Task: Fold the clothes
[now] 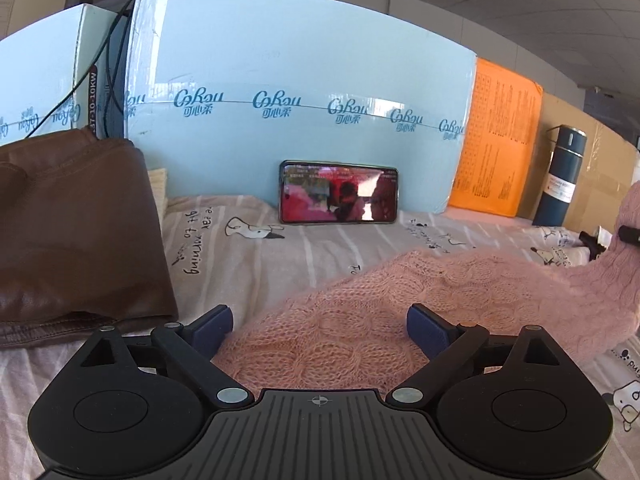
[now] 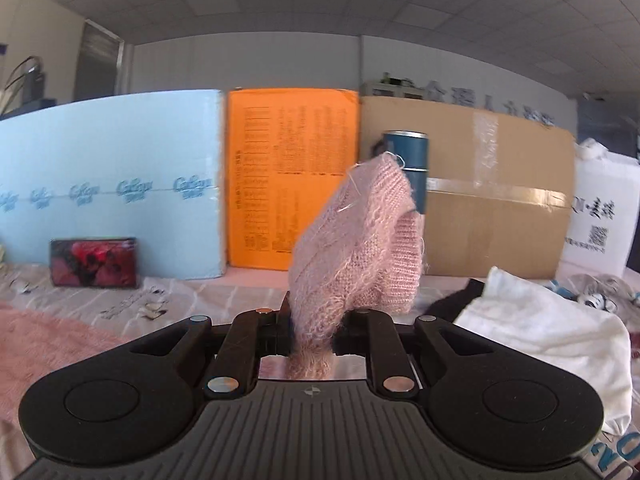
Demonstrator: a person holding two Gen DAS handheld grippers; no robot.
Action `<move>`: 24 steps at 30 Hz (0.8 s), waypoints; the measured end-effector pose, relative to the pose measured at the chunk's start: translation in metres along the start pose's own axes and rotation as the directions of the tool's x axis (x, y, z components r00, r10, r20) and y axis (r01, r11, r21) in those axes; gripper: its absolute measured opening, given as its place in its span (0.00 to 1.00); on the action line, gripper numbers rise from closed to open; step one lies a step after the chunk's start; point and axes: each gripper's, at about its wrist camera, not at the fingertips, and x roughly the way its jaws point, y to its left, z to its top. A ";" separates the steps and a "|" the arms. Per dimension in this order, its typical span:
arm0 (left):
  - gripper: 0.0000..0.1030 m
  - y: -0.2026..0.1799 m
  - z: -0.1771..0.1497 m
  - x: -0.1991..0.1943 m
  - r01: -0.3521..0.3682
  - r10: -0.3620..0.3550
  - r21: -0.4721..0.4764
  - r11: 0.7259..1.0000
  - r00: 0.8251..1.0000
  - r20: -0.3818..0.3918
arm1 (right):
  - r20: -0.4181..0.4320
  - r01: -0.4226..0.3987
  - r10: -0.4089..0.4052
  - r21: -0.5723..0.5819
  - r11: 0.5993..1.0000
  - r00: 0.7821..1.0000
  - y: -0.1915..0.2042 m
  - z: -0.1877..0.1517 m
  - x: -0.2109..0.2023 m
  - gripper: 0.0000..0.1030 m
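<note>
Left wrist view, left to right. A brown leather garment (image 1: 76, 232), smooth and glossy with a stitched hem, lies folded at 9 o'clock on the patterned sheet (image 1: 320, 252), a striped cotton print with cartoon animals and lettering. At 12 o'clock a phone (image 1: 339, 193) with a lit screen leans against a pale blue carton (image 1: 300, 80). An orange printed box (image 1: 496, 144) and a dark blue cylindrical flask (image 1: 562, 176) stand at 2 o'clock.

The left gripper (image 1: 320, 328) hovers over the pink sweater (image 1: 360, 308) with its jaws spread wide, gripping nothing; the blue ribbed pads (image 1: 428, 332) flank the knit. The sweater is fuzzy, cable-knit, loose-stitched wool, lying flat from 6 o'clock and rising in a band toward 3 o'clock.

Right wrist view, left to right. A flat part of the sweater (image 2: 48, 344) lies at 8 o'clock. The right gripper (image 2: 312, 320) has its jaws closed on a sweater fold, which stands up at 12 o'clock as a rounded bunch with ribbed edging and stray threads. Behind it is a taped brown cardboard box (image 2: 500, 208). A white cloth (image 2: 552, 332), soft and crumpled, lies over a black item (image 2: 460, 300) at 3 o'clock.
</note>
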 end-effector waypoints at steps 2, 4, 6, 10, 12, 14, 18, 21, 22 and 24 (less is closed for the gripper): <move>0.93 -0.001 0.000 -0.001 0.004 -0.004 0.005 1.000 1.000 0.004 | -0.019 -0.050 0.049 -0.050 0.998 0.999 0.017 -0.002 -0.001 0.14; 0.93 -0.001 0.000 -0.002 0.008 -0.008 0.010 1.000 1.000 0.008 | -0.029 -0.100 0.098 -0.084 0.991 0.995 0.031 -0.004 -0.003 0.15; 0.93 -0.001 0.000 -0.002 0.011 -0.011 0.008 1.000 1.000 0.010 | -0.046 -0.146 0.141 -0.109 0.983 0.989 0.042 -0.005 -0.005 0.17; 0.93 -0.001 0.001 -0.003 0.025 -0.025 0.000 1.000 1.000 0.015 | -0.085 -0.193 0.181 -0.154 0.969 0.980 0.061 -0.011 -0.005 0.23; 0.93 0.000 0.001 -0.003 0.029 -0.029 0.000 1.000 0.999 0.017 | -0.106 -0.212 0.196 -0.168 0.963 0.975 0.070 -0.014 -0.003 0.31; 0.93 0.000 0.002 -0.004 0.032 -0.032 -0.001 0.999 0.999 0.019 | -0.130 -0.245 0.223 -0.186 0.952 0.966 0.078 -0.016 -0.002 0.42; 0.93 0.000 0.002 -0.004 0.038 -0.038 -0.006 0.999 0.999 0.021 | -0.162 -0.320 0.294 -0.170 0.932 0.942 0.087 -0.017 -0.009 0.68; 0.93 0.000 0.002 -0.005 0.043 -0.043 -0.009 0.999 0.999 0.023 | -0.186 -0.374 0.347 -0.140 0.917 0.919 0.093 -0.017 -0.013 0.72; 0.93 0.001 0.002 -0.005 0.046 -0.045 -0.010 0.999 0.999 0.024 | -0.194 -0.392 0.364 -0.130 0.911 0.911 0.094 -0.017 -0.015 0.73; 0.93 0.001 0.002 -0.005 0.049 -0.049 -0.011 0.999 0.998 0.025 | -0.208 -0.426 0.399 -0.109 0.898 0.893 0.098 -0.017 -0.017 0.73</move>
